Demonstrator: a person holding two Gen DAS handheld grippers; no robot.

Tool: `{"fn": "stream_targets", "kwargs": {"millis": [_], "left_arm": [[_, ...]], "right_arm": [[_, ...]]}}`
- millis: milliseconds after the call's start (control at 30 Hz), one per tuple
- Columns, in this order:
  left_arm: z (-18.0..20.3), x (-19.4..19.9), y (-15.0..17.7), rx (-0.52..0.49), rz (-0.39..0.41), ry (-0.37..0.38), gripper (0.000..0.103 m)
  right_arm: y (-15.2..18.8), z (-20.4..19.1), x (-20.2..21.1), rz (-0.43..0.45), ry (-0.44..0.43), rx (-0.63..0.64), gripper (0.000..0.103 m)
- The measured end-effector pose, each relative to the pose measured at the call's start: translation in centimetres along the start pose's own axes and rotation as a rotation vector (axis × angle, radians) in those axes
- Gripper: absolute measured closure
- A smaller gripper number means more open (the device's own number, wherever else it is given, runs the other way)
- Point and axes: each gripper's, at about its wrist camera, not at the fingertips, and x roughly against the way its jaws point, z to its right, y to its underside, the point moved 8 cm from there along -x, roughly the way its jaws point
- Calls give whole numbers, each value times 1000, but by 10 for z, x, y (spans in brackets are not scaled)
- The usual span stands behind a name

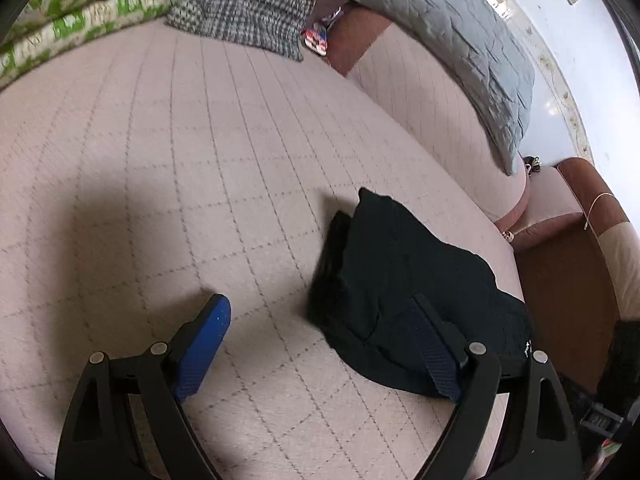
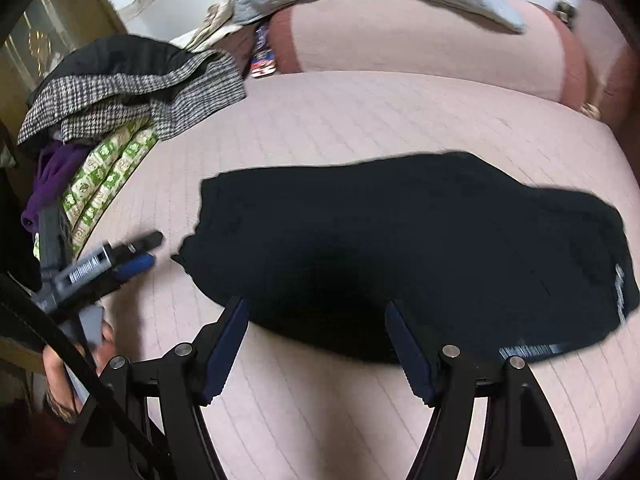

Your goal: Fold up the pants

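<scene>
- On the pink quilted bed point(image 1: 168, 168), the black pants point(image 2: 400, 248) are lying as a folded bundle near the front edge, with a white label showing at their right end.
- Over the bed, the left gripper point(image 1: 320, 340) is hovering low with its blue-padded fingers point(image 1: 208, 336) spread wide; one finger is standing above bare quilt, the other is crossing in front of the pants, and nothing is sitting between them.
- From the right wrist view, that left gripper point(image 2: 140, 252) is showing blurred just beside the pants' left end.
- Nearer the front edge, the right gripper point(image 2: 316, 348) is pointing at the near side of the pants, its fingers point(image 2: 228, 352) likewise wide apart and gripping nothing.
- Along the far left, a checked garment point(image 2: 132, 96) is resting on a green-and-white patterned quilt point(image 1: 80, 20).
- Behind, a grey quilted blanket point(image 1: 452, 48) is draping over the pink bolster point(image 2: 420, 40), with a pale wall point(image 1: 592, 80) beyond.
- At the right, a brown padded bed frame point(image 1: 568, 288) is edging the mattress.
</scene>
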Motion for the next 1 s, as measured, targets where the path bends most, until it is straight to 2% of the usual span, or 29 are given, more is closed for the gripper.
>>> {"fn": "stream_targets", "kwargs": {"millis": [33,100,167,200,333,400,533,667,800,1000], "left_arm": [[1,-1,0,8,-5,16,15],[5,-4,1,18,-17,53,24],[10,-8,4,1,-41,81,49],[13,-10,6,-14,-52,81,51],[16,-15,12,-23,-67,81,51],[14,-17,12,0,-72,90,51],[13,-24,12,45,-90,125,49],[21,-25,13,43,-79,150,31],[19,-27,15,63,-58,137,33],[25,-26,16,72,3,128,25]], "right_arm": [[-12,-12,-7,-12,-19,20,28],[-28,-31,-19,-38,-47,55,28],[-47,-58,-39,-97,-101,100,28],[-51,-64,-46,-119,-116,111,28],[-80,-99,-95,-240,-124,167,28],[-91,-107,-116,-272,-81,182,28],[-102,-118,-167,-414,34,193,28],[-106,-125,-193,-461,109,206,28],[-97,-128,-215,-542,210,256,28],[-91,-127,-230,-661,227,293,28]]}}
